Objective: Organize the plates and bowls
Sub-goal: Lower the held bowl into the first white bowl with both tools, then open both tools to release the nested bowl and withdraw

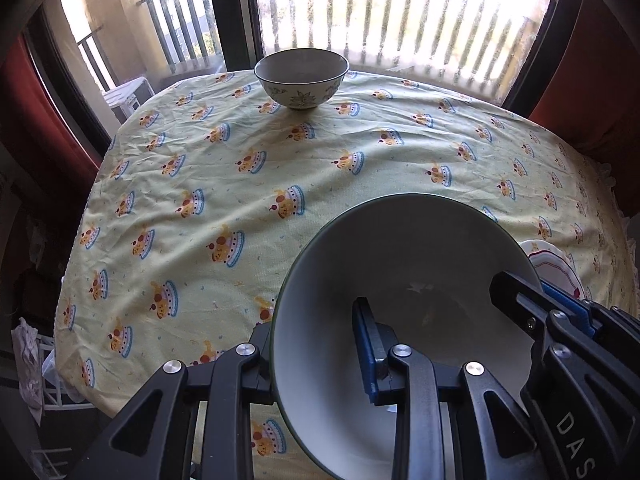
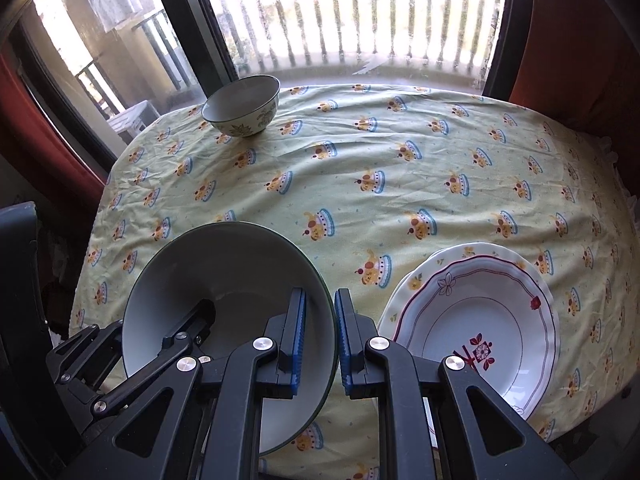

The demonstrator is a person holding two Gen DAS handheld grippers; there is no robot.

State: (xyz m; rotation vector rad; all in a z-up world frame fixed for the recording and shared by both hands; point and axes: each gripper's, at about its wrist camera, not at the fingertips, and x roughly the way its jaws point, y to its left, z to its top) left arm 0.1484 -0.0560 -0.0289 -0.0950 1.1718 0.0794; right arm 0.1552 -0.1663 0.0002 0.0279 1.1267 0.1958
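Sunlit balcony railing behind a window (image 2: 360,12), red curtains (image 1: 36,120) at both sides. Yellow tablecloth (image 1: 280,168) with a cake print, wrinkled, covering the table. Small patterned bowl (image 1: 301,77) upright at the far edge of the cloth, near the window, well apart from everything else. Large grey bowl (image 2: 224,280) with a dark rim at the near edge, mouth tilted toward the cameras. Left gripper (image 1: 316,360) clamped on its left wall, one finger inside, one outside. Right gripper (image 2: 320,340) clamped on its right wall the same way. Stack of flowered plates (image 2: 480,320) just right of the large bowl, lying flat on the cloth. Nothing between the large bowl and the small one.
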